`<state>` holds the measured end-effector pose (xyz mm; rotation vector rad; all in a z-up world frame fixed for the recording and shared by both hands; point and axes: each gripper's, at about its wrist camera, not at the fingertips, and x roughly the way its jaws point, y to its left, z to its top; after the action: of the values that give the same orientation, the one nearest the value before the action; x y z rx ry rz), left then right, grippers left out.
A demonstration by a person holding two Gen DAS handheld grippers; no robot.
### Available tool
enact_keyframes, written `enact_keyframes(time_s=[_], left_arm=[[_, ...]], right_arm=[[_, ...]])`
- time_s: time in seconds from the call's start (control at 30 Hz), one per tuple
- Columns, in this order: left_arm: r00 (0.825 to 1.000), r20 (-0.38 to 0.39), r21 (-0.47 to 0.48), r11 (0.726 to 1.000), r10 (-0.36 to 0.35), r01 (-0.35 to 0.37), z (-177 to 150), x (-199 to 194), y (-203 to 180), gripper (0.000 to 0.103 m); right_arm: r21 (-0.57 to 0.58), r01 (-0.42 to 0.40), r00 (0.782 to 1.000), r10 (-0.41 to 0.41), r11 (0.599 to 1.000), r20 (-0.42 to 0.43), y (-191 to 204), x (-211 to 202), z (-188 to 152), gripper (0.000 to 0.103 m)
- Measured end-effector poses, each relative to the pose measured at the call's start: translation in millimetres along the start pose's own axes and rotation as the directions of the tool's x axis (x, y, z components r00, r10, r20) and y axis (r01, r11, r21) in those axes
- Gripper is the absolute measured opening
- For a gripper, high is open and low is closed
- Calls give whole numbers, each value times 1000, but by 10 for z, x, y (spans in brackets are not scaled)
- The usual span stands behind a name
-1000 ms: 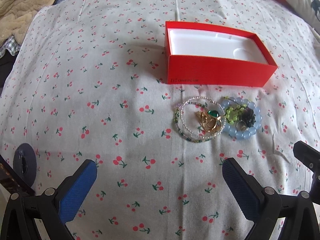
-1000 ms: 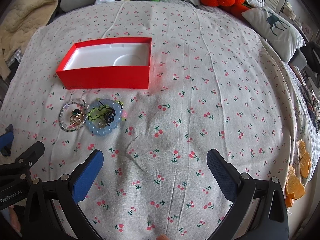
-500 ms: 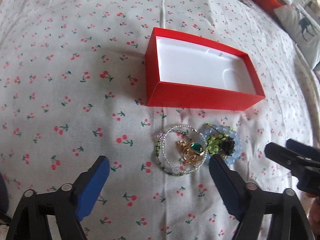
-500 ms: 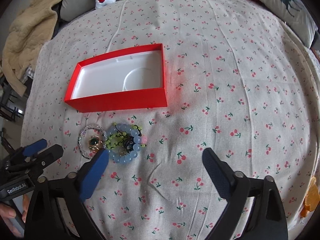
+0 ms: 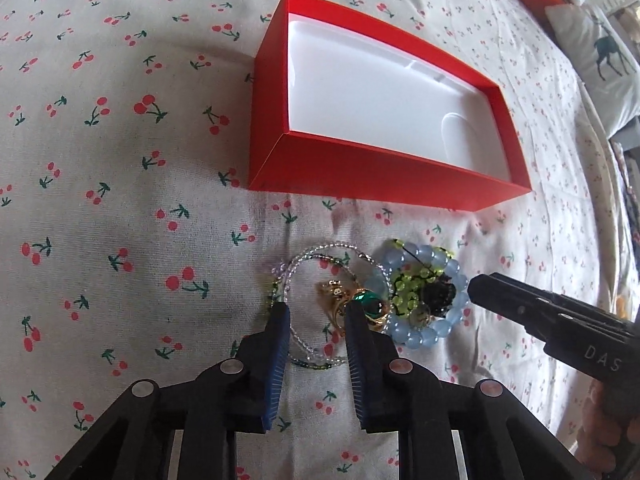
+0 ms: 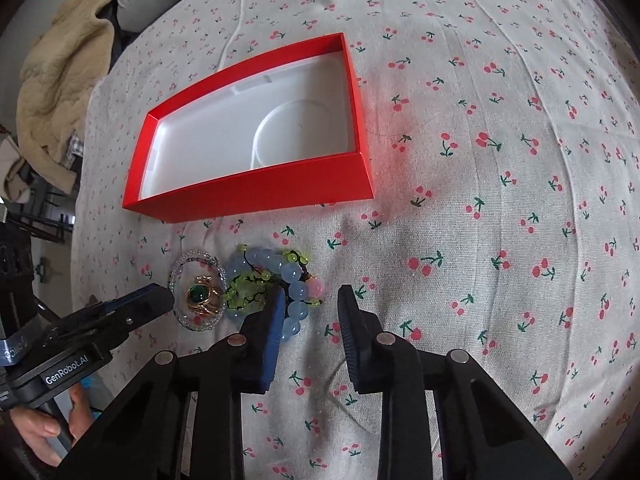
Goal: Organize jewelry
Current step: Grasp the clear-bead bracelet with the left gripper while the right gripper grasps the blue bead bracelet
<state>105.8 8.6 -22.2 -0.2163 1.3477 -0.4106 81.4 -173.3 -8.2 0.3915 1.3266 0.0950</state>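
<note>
Left claw point(image 5: 314, 314), jaws closing, straddles the clear seed-bead bracelet point(image 5: 320, 256) at lower centre of frame, nothing pinched yet. Right claw point(image 6: 311, 296), also closing, brackets the pale-blue round-bead bracelet point(image 6: 280, 268). The open red cardboard box point(image 5: 360, 168) lies directly above both on the bed.

Red box point(image 5: 384, 176) walls block beyond jewelry point(image 5: 372, 304).

Two black hand-held tools, left tool point(image 5: 314, 312) and right tool point(image 6: 311, 300), each with ribbed dark-blue pads point(image 5: 277, 364), silver pivot screws point(image 5: 231, 367) on linked arms, and white lettering: "GenRobot.AI" on the left, "DAS" on the right.
</note>
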Motion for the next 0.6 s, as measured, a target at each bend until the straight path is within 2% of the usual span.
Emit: enact_keyframes(time_s=[0.17,0.37,0.5,0.6], left_arm=[[999,-22,-9,1000,29,-29,25,95,38,19],[999,-31,-31,999,28,-29,35,150,68,17],[998,-29,-27,998,56,-56,27,178,58,2],[998,-14,-22,998,59,-60,16,140,33,0]], right_arm=[[-3,-8,1000,8,1000,-14,-1,59,24,25],[-11,-3,999,3,1000,-36,30,171,44,18],[-17,2,1000,-2,1000,-31,40,185,44,13],[-24,6,1000,-7,1000,-17,66,150,50,13]])
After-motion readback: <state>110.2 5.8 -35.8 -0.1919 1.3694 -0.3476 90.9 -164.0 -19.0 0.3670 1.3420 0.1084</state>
